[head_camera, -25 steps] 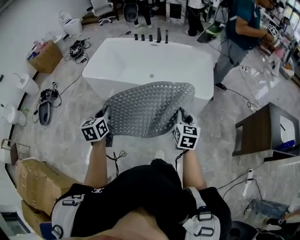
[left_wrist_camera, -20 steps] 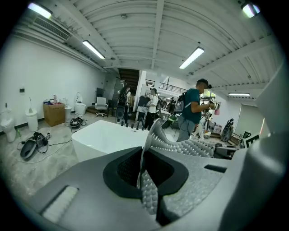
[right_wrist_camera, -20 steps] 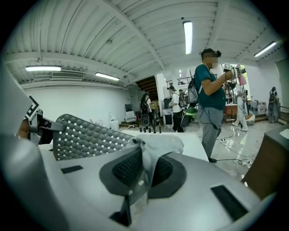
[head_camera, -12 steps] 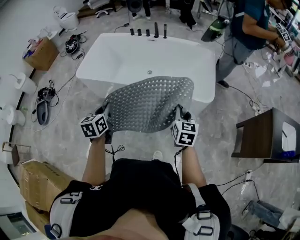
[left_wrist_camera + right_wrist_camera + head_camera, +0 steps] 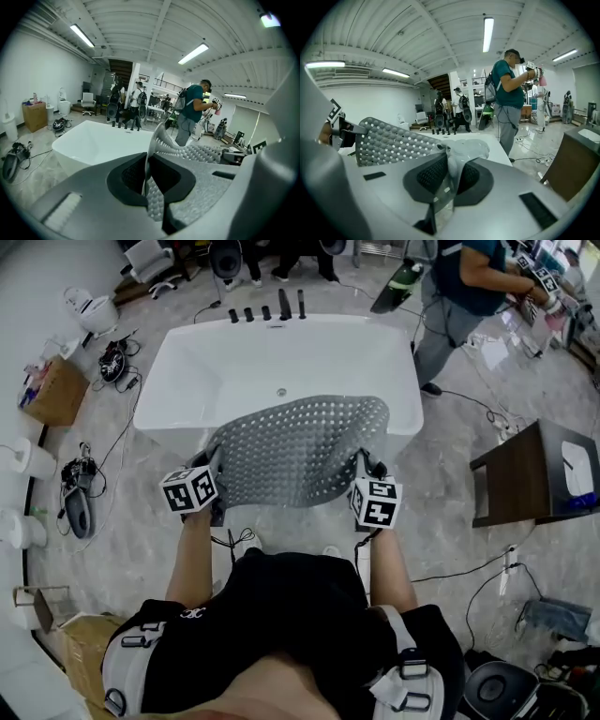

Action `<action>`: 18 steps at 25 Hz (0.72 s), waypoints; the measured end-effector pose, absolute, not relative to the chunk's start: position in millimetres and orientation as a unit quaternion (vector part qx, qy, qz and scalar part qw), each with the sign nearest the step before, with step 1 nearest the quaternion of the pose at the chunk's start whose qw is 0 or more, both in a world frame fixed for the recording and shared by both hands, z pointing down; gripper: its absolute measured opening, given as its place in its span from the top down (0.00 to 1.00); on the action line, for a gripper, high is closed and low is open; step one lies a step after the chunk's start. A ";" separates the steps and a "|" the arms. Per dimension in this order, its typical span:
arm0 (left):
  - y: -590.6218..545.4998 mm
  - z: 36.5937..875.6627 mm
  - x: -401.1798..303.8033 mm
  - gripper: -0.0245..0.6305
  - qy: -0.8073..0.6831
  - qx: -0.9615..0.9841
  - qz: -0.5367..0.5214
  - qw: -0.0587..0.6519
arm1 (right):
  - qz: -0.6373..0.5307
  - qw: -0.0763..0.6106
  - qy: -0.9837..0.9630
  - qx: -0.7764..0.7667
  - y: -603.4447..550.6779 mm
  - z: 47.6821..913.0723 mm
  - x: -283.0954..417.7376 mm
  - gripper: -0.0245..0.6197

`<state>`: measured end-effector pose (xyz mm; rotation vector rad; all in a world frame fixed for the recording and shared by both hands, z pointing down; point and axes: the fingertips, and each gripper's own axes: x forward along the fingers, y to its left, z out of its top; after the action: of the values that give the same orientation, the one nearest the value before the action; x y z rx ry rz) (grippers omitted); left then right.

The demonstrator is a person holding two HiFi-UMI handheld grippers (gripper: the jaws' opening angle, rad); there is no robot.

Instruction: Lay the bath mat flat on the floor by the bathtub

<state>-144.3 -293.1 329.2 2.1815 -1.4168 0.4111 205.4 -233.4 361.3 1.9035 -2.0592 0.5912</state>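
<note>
We hold the gray bath mat (image 5: 298, 451) in the air between both grippers; left gripper (image 5: 215, 486) and right gripper (image 5: 361, 474) each pinch a near corner (white bathtub (image 5: 225, 362) just beyond).

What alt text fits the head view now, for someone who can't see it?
A person holds a grey studded bath mat spread in the air, near corners clamped in the left gripper and right gripper, overlapping the near rim of a white bathtub. It is not yet on the floor.
</note>
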 end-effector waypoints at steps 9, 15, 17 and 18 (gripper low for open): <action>-338.2 344.4 -188.7 0.93 -0.476 0.820 0.167 0.270 | 0.255 0.141 -0.672 0.681 -232.8 385.1 163.3 0.91; -344.4 369.8 -212.8 0.93 -0.483 0.806 0.177 0.294 | 0.285 0.178 -0.670 0.662 -225.6 415.1 146.5 0.91; -344.1 376.9 -215.7 0.93 -0.487 0.799 0.178 0.303 | 0.298 0.191 -0.668 0.654 -221.2 426.1 149.7 0.91; -342.6 381.8 -216.7 0.93 -0.488 0.797 0.180 0.308 | 0.305 0.197 -0.667 0.650 -218.2 432.2 151.4 0.91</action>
<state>-216.7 -342.6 381.8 2.1067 -1.2907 0.4771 151.4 -218.2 432.2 1.8201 -1.8675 0.8547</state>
